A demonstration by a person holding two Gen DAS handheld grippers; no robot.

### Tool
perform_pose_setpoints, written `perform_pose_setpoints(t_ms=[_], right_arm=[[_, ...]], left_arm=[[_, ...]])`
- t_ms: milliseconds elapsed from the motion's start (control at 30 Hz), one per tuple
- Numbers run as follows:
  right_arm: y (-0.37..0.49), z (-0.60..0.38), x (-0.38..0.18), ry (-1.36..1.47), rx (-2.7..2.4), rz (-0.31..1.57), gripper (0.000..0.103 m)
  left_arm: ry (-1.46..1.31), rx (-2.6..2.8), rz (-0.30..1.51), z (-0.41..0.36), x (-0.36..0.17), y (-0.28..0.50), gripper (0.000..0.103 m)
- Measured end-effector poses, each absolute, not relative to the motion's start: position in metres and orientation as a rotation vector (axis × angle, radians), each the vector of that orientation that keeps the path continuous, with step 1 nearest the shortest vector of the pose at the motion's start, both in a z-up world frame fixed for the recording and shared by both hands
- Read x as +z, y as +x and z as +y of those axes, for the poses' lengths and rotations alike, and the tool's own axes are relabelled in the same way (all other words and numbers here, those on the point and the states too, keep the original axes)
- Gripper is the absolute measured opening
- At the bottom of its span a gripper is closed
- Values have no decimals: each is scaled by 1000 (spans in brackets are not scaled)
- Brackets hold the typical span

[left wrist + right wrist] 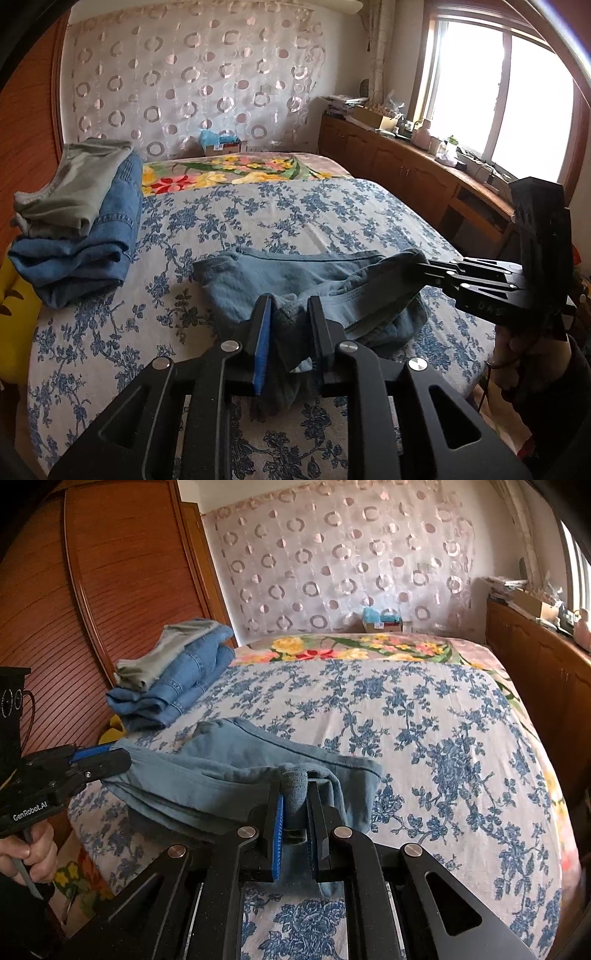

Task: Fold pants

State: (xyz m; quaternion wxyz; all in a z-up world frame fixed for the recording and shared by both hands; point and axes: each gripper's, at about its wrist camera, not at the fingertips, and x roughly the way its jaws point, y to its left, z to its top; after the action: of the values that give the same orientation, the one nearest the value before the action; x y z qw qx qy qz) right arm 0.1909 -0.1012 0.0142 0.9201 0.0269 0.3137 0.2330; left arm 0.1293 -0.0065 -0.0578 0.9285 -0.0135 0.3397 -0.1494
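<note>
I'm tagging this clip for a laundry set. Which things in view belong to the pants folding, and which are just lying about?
In the job:
- light blue pants
- left gripper, cloth between its jaws
- right gripper, shut on the pants
- floral bedspread, the work surface

Lying about:
- stack of folded clothes
- cardboard box behind the bed
- clutter on the wooden cabinet

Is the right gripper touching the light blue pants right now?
Touching. The right wrist view shows the right gripper with its jaws clamped on a bunched fold of the light blue pants.

Pants (295,273): faded light-blue denim, folded into a rumpled bundle on the bed, stretched between both grippers, near edge bunched in their jaws.
</note>
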Motion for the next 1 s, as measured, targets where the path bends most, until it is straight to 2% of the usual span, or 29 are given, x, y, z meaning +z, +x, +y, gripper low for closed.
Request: perform_pose_setpoints(t_ms=[67,133,200,233,300,400,700,1000], right_arm=[[193,-99,12,43,476,651,11],[194,-98,10,35,473,660,11],[194,-97,9,23,465,662,16],[192,-97,9,20,457,658,17],[189,-99,11,14,444,648,27],[183,-107,14,14,421,633,35],[165,-134,-7,4,439,707,35],[181,-127,-25,34,493,778,35]], left_arm=[[-32,-302,695,-5,-59,129,29],[-25,-298,699,-4,-61,129,30],[-21,-297,706,-3,-64,127,38],[-24,-300,705,-2,-65,126,46],[-35,-309,711,0,-71,122,46],[-41,-307,737,3,-81,117,46],[-35,-283,832,9,-111,115,46],[7,-287,848,1,-120,123,46]])
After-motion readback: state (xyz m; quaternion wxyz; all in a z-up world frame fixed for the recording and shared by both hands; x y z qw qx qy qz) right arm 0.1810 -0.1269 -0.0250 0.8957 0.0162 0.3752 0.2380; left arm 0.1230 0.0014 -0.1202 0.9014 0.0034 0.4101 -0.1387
